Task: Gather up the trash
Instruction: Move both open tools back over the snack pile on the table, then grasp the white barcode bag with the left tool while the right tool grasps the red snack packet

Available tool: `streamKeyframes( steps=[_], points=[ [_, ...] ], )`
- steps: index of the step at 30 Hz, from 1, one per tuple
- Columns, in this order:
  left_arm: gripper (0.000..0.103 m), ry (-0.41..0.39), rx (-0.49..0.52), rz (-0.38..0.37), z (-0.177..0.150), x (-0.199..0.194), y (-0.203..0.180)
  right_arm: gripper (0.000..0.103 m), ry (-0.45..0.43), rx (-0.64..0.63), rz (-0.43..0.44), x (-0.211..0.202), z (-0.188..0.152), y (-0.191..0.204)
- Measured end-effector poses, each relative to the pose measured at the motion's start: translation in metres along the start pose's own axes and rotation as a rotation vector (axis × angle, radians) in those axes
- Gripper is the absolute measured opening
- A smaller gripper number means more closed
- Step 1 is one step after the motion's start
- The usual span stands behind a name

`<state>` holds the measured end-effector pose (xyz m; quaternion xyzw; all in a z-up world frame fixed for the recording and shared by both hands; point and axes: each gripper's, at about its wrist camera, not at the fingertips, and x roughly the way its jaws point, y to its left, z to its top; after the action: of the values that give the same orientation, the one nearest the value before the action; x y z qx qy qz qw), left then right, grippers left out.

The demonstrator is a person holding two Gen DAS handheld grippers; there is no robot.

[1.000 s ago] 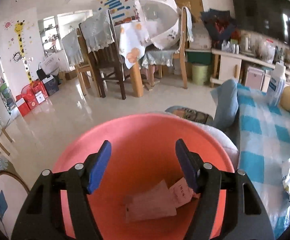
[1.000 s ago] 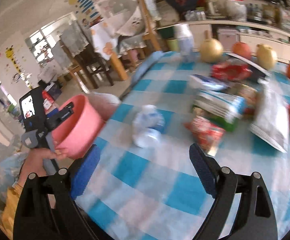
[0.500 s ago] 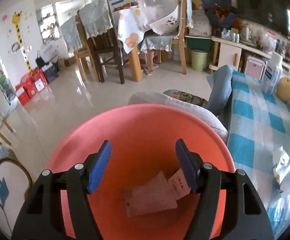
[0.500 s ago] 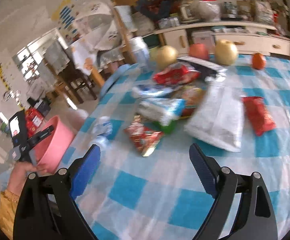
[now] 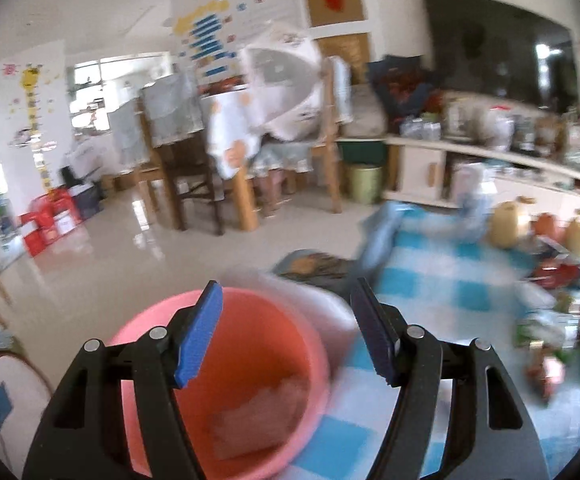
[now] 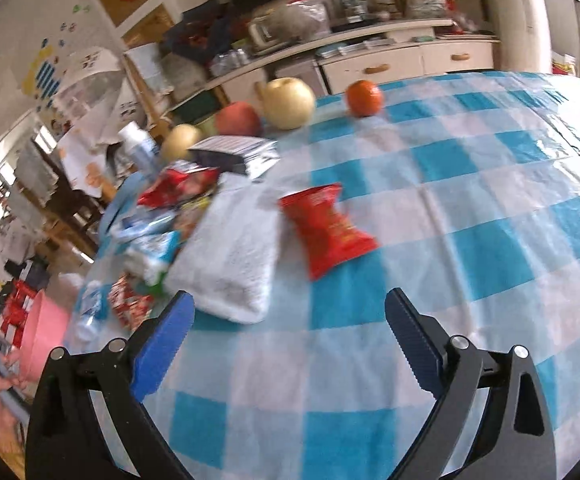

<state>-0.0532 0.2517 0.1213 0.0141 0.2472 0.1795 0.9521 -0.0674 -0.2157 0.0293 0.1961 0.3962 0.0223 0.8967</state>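
A pink plastic basin [image 5: 226,380] with paper scraps [image 5: 262,412] in it sits below my left gripper [image 5: 286,332], which is open and empty above its right rim. The basin also shows at the far left of the right wrist view [image 6: 44,332]. My right gripper [image 6: 290,336] is open and empty above the blue checked tablecloth [image 6: 470,208]. Ahead of it lie a red snack bag [image 6: 328,228], a white packet [image 6: 234,256] and a heap of wrappers [image 6: 162,216], with a crushed clear bottle [image 6: 88,308] at the table's left edge.
An orange [image 6: 364,98], a pear [image 6: 288,98], an apple [image 6: 238,118] and a white bottle [image 6: 136,144] stand at the table's far edge. A dining table with chairs [image 5: 210,152] and a long sideboard [image 5: 490,168] lie beyond. A cushioned seat [image 5: 314,268] is beside the basin.
The left gripper has lifted and turned right, so the basin looks lower and smaller. The right gripper has swung right across the table, from the bottle toward the red snack bag.
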Motion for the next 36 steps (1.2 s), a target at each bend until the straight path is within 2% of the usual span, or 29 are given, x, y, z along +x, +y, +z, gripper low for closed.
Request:
streamKeyframes(
  steps=[2,8,13,16,19,23,24,26,32,36],
  points=[
    [0.068,0.008,0.026,-0.096,0.004,-0.007,-0.027,0.095,-0.003,0.006,-0.009,0.003,0.006,-0.008],
    [0.069,0.047,0.192,-0.285,-0.004,-0.024,-0.12,0.095,0.026,0.012,0.029,0.017,0.024,-0.024],
    [0.069,0.113,0.336,-0.513,-0.03,-0.041,-0.198,0.095,0.083,-0.007,0.055,0.035,0.035,-0.028],
    [0.069,0.157,0.415,-0.587,-0.048,-0.047,-0.241,0.095,0.095,-0.038,0.05,0.039,0.042,-0.031],
    [0.069,0.184,0.493,-0.622,-0.064,-0.051,-0.278,0.095,0.093,-0.054,0.039,0.04,0.047,-0.037],
    [0.069,0.221,0.579,-0.617,-0.077,-0.046,-0.322,0.094,0.111,-0.077,0.035,0.044,0.051,-0.044],
    [0.069,0.235,0.586,-0.624,-0.079,-0.044,-0.33,0.087,0.117,-0.073,0.04,0.045,0.051,-0.046],
    [0.069,0.277,0.595,-0.618,-0.078,-0.035,-0.34,0.079,0.135,-0.059,0.062,0.047,0.052,-0.049],
    [0.069,0.331,0.654,-0.595,-0.074,-0.023,-0.364,0.078,0.142,-0.105,0.103,0.049,0.05,-0.037],
    [0.07,0.377,0.655,-0.604,-0.071,-0.013,-0.375,0.065,0.17,-0.144,0.078,0.058,0.047,-0.032]
  ],
)
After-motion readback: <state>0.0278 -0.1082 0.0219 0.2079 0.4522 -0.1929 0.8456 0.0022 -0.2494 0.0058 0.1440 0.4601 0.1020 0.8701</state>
